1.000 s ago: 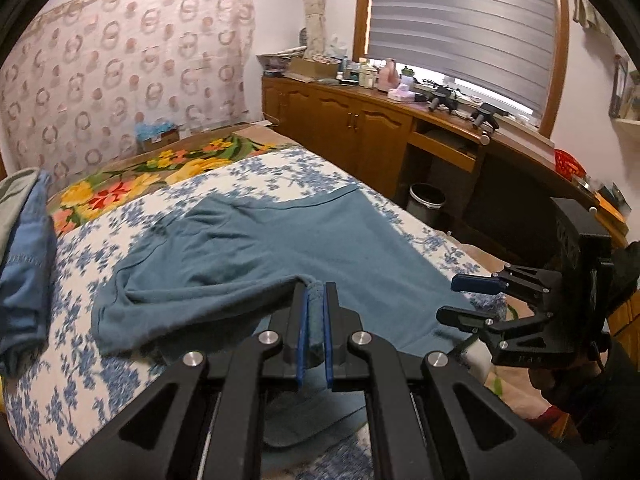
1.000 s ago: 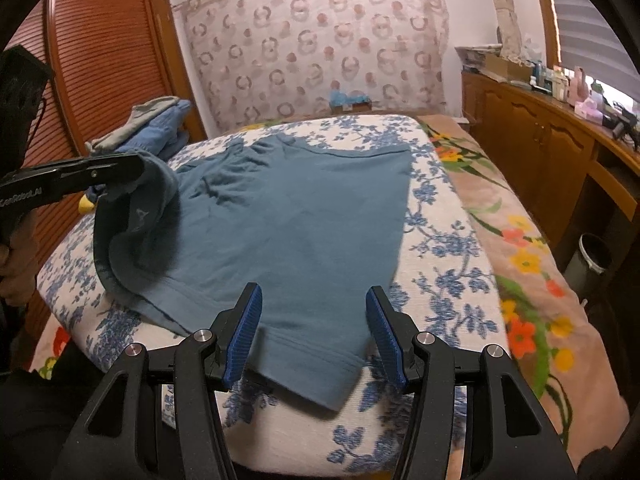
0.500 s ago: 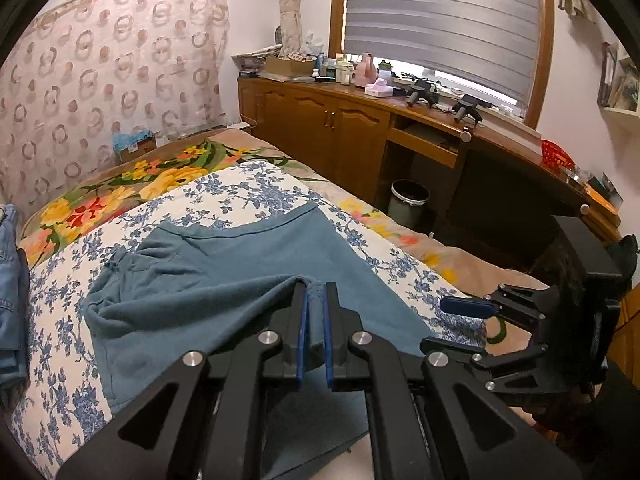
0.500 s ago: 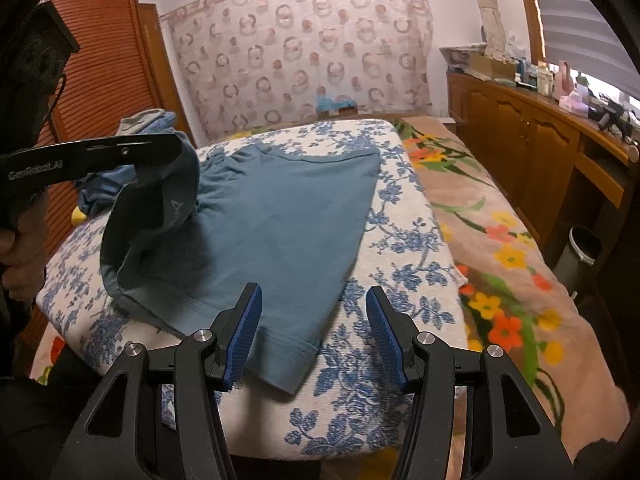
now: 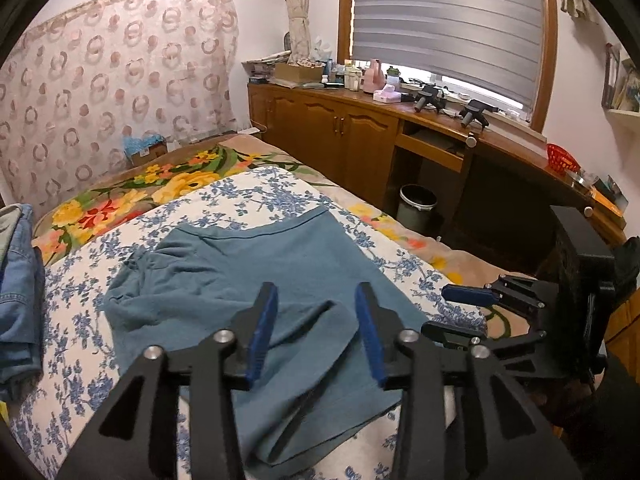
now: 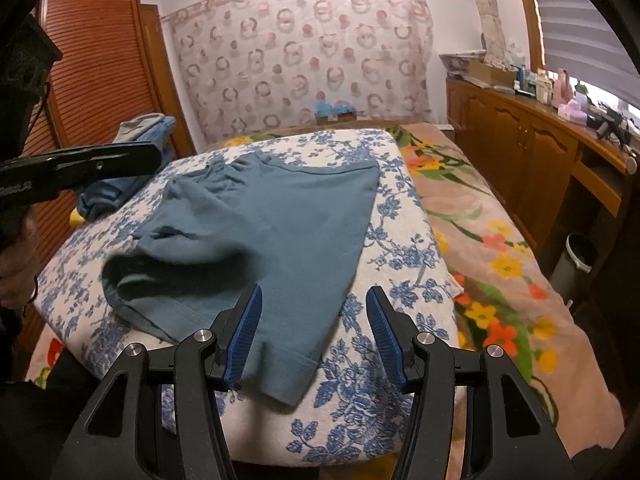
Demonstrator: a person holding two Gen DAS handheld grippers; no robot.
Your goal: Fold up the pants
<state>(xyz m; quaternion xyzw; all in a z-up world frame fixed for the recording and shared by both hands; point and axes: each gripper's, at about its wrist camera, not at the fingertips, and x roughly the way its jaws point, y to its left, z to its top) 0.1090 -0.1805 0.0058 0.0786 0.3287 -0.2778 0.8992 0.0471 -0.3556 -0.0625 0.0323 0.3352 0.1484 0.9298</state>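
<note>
A: Any readable text? Only white lettering on the side of the left gripper in the right wrist view, cut off and too blurred to make out.

B: Pants?

A: Blue-grey pants lie on the blue floral cushion on the bed, one leg folded over near the front edge.

B: Left tongs?

A: Left gripper jaws are opening, pads clear of the cloth, the fold lying below between them. Nothing gripped.

B: Right?

A: Right gripper jaws apart, about halfway, empty, hanging over the hem at the cushion's near edge.

B: View differences?

A: Left wrist view alone shows the window blind, red basket and right gripper side-on. Right wrist view alone shows the slatted wardrobe and the hand holding the left gripper.

B: Shared?

A: Folded denim pile, bin.
</note>
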